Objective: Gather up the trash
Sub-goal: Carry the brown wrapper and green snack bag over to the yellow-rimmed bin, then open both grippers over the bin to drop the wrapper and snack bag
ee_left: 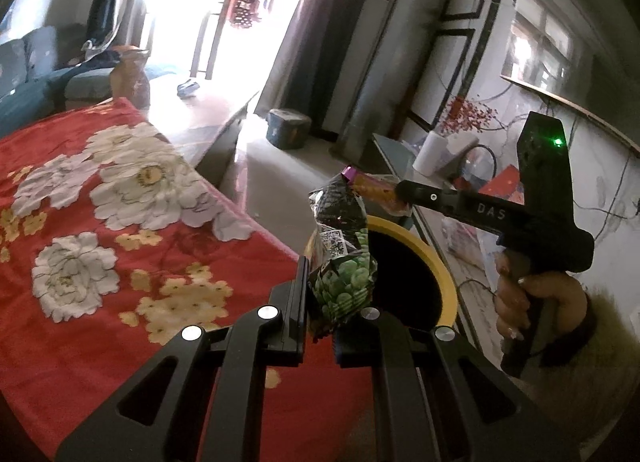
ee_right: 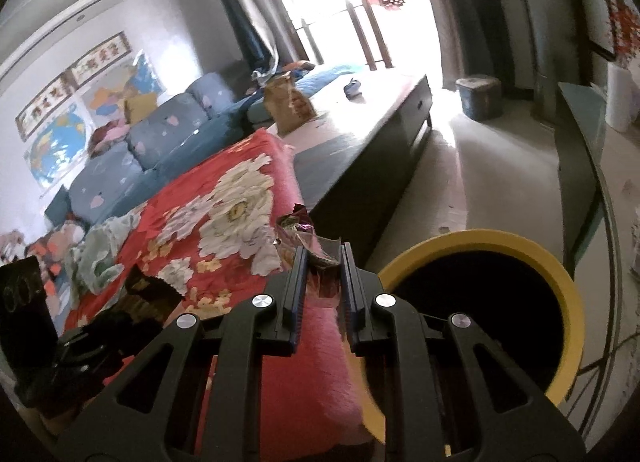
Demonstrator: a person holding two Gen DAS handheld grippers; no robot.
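Observation:
My left gripper [ee_left: 332, 294] is shut on a crumpled black and green snack bag [ee_left: 344, 258], which stands up between its fingers. It is over the edge of the red flowered blanket [ee_left: 100, 221], beside the yellow-rimmed bin [ee_left: 448, 282]. My right gripper [ee_left: 402, 191], held by a hand [ee_left: 532, 302], is beyond the bin's far rim, shut on an orange and purple wrapper [ee_left: 372, 183]. In the right wrist view that gripper [ee_right: 323, 260] pinches the crinkled wrapper [ee_right: 300, 232], left of the bin [ee_right: 568, 302]. The bin's inside is dark.
A crumpled pale paper [ee_right: 100, 258] lies on the blanket [ee_right: 320, 342]. Behind are a blue sofa [ee_right: 160, 133], a low dark table [ee_right: 380, 117] with a brown paper bag [ee_right: 290, 101], and a small grey bin [ee_right: 478, 95] on the floor. A glass-topped cabinet [ee_right: 580, 141] runs along the right.

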